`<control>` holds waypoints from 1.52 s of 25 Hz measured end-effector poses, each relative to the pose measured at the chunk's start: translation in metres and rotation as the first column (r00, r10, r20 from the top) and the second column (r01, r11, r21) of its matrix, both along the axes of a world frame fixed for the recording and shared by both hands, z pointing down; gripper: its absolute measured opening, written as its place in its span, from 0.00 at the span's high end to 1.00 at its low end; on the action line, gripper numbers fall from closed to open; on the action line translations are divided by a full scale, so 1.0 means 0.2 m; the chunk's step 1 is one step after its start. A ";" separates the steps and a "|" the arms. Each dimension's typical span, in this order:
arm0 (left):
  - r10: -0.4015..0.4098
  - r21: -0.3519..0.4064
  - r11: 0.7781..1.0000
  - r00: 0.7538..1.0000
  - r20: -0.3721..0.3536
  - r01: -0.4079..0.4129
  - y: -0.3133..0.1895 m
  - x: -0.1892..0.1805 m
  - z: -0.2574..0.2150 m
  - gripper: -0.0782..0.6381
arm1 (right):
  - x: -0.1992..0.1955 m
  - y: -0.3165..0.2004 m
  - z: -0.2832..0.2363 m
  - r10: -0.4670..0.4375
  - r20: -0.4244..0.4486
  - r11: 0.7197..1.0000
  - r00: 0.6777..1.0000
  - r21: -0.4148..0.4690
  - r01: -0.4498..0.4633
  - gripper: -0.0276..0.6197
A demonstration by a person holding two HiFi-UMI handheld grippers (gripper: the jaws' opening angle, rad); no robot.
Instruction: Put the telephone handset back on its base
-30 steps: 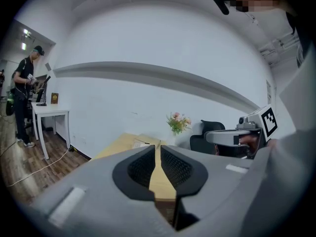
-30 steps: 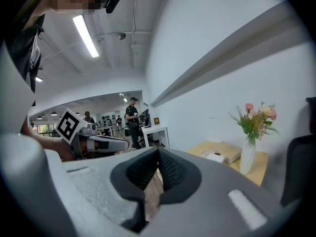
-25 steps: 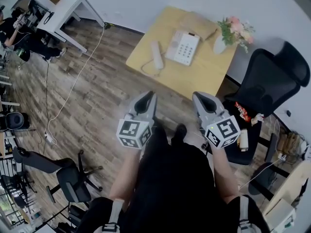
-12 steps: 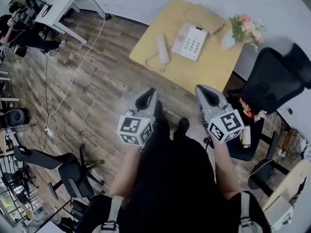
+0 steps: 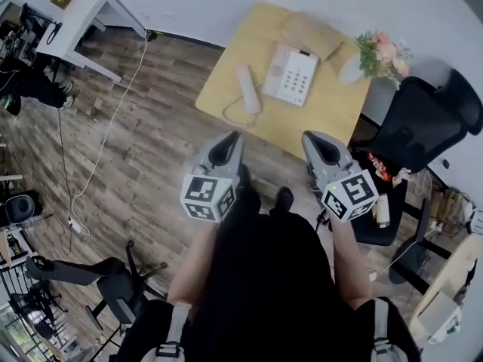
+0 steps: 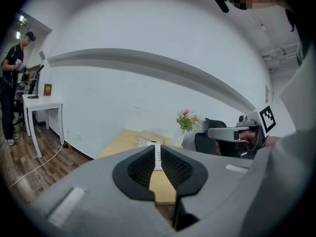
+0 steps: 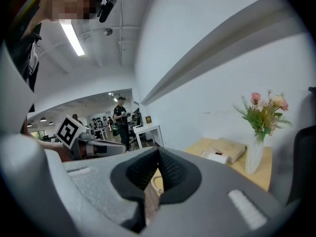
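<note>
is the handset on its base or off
Off. The handset lies flat on the wooden table, beside the phone base on its left in the head view, apart from it.

Wood-plank floor [image 5: 151, 149], white wall [image 5: 226, 6]; blk office chair [image 5: 423, 119] rt of wooden tabletop [image 5: 302, 123]; white desk [image 5: 79, 32] far left.
</note>
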State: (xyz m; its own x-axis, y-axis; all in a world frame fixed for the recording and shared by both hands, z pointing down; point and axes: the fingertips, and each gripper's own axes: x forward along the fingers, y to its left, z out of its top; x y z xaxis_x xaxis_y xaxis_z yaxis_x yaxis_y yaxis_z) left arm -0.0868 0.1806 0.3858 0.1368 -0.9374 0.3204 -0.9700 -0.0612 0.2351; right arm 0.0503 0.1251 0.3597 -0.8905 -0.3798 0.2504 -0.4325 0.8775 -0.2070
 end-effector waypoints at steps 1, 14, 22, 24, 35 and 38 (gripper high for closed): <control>0.008 0.001 1.000 1.000 -0.003 -0.008 -0.03 -0.02 0.00 0.83 | -0.02 -0.02 0.00 0.008 -0.003 1.000 1.000 0.001 -0.008 0.95; 0.103 0.004 0.995 0.995 -0.020 -0.103 -0.27 -0.35 0.04 0.83 | -0.36 -0.17 0.03 0.080 -0.035 0.997 0.996 0.006 -0.080 0.95; 0.162 -0.021 0.986 0.986 -0.033 -0.163 -0.29 -0.51 0.10 0.83 | -0.54 -0.16 0.09 0.120 -0.068 0.992 0.990 -0.018 -0.122 0.95; 0.171 -0.029 0.985 0.985 -0.039 -0.172 -0.30 -0.53 0.13 0.83 | -0.56 -0.15 0.11 0.128 -0.080 0.991 0.988 -0.028 -0.131 0.95; 0.173 -0.088 0.980 0.982 -0.074 -0.180 -0.35 -0.54 0.28 0.83 | -0.56 -0.19 0.19 0.140 -0.121 0.986 0.983 -0.068 -0.149 0.95; 0.164 -0.103 0.980 0.984 -0.076 -0.171 -0.39 -0.53 0.31 0.83 | -0.55 -0.24 0.21 0.129 -0.118 0.987 0.985 -0.076 -0.139 0.95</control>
State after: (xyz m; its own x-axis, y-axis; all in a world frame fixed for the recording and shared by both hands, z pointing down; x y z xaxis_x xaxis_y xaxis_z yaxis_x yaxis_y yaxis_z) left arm -0.1924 0.1026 0.4469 0.3135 -0.8593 0.4041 -0.9301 -0.1923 0.3128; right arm -0.0605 0.0778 0.4018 -0.7972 -0.4673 0.3822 -0.5699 0.7915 -0.2209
